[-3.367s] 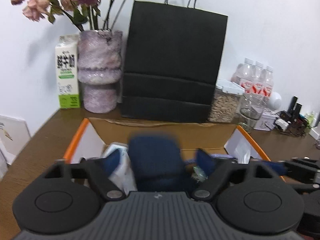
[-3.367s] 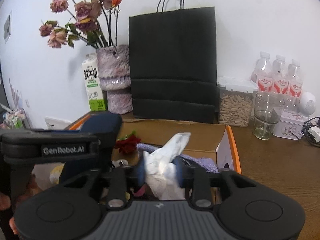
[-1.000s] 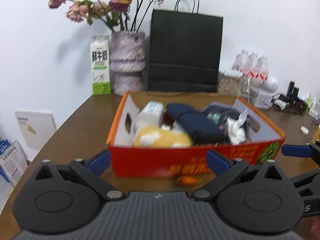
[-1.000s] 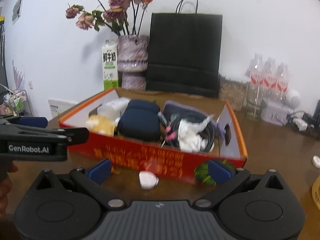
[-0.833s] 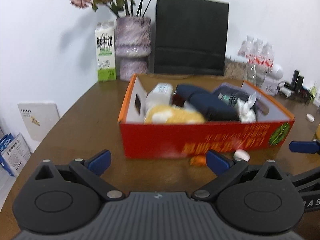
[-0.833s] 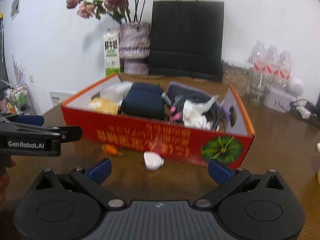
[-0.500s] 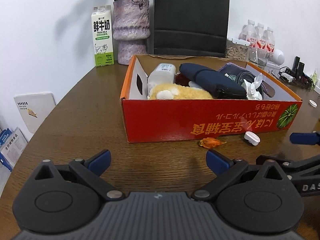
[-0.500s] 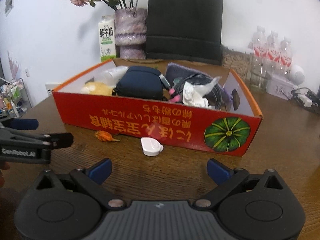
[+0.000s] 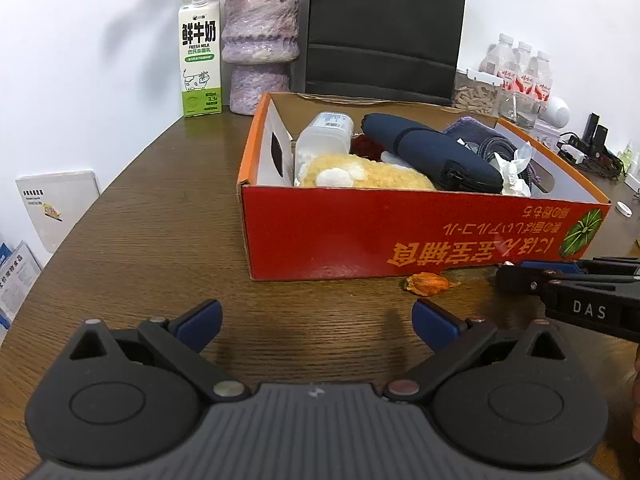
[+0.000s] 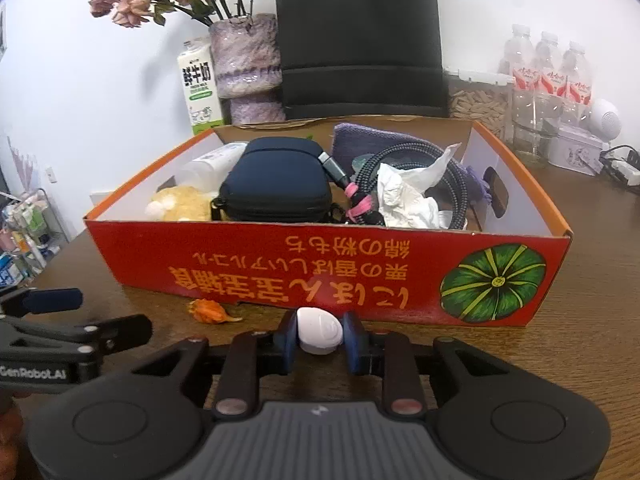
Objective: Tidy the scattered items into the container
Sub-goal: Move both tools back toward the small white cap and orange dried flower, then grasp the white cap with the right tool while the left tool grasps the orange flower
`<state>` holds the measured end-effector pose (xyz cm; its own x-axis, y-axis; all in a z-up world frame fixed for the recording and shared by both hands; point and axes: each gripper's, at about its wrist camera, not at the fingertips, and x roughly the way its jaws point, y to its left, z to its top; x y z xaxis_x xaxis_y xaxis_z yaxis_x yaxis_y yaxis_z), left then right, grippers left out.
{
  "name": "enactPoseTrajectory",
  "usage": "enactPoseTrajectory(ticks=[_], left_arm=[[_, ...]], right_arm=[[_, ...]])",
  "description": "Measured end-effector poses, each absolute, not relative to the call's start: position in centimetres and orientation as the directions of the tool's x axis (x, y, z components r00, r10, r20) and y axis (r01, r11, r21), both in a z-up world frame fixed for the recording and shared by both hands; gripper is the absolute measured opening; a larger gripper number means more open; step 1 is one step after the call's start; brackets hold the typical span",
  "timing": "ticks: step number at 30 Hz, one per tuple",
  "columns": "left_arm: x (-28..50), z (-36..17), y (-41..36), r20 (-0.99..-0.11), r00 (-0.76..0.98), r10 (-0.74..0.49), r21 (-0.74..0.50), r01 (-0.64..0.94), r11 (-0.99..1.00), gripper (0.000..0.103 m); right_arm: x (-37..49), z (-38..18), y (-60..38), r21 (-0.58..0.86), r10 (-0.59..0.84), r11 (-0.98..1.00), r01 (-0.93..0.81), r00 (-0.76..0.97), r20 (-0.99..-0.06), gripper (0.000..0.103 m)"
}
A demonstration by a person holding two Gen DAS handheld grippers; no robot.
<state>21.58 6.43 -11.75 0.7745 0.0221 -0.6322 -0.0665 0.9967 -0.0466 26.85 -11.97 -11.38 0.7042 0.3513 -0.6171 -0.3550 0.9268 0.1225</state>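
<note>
Red cardboard box (image 10: 320,268), straight ahead of our two grippers on the wooden table (image 9: 160,220): we count in it a navy zip case (image 10: 276,184), yellow plush toy (image 9: 360,174), clear bottle (image 9: 325,136), braided cable (image 10: 420,160) and crumpled tissue (image 10: 408,196). Beyond it, by the white wall, we note a milk carton (image 9: 200,54), vase (image 9: 260,40) and black paper bag (image 9: 386,28). Our right gripper (image 10: 320,338) pinches a small white case (image 10: 320,330) just before the box front, an orange dried flower (image 10: 210,310) beside it, while our left gripper (image 9: 316,326) gapes wide over bare wood.

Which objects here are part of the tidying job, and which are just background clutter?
Job: red box; white oval piece gripped by the right gripper; orange scrap on the table; open left gripper.
Background: milk carton, vase, black bag, water bottles.
</note>
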Motion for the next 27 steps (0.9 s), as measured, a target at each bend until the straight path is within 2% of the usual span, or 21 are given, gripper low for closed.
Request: enactPoseTrajectory(ticks=[12,18,25,27], left_arm=[[22.1,-12.2,4.5,-0.629,0.777,0.033,-0.046,-0.079,0.996,0.103],[23.2,-12.2,1.5,-0.625,0.779,0.058,0.009,-0.067,0.998,0.103],[25.1,-13.0,-0.5,-0.655,0.75,0.09,0.02,-0.102,0.995,0.103],[25.4,-13.0,-0.8,-0.652,0.752,0.096,0.019,-0.111,0.994,0.099]], right_arm=[[26.1,-10.5,-13.8,0.128,0.362,0.925,-0.357,0.73,-0.58,0.023],[26.0,-10.3,-15.4,0.113,0.357,0.926,-0.361,0.74,-0.57,0.023],[26.2,-10.6,-17.8,0.111,0.352,0.928,-0.356,0.74,-0.574,0.023],[26.2,-10.6,-18.4,0.112,0.353,0.928,-0.356,0.74,-0.572,0.023]])
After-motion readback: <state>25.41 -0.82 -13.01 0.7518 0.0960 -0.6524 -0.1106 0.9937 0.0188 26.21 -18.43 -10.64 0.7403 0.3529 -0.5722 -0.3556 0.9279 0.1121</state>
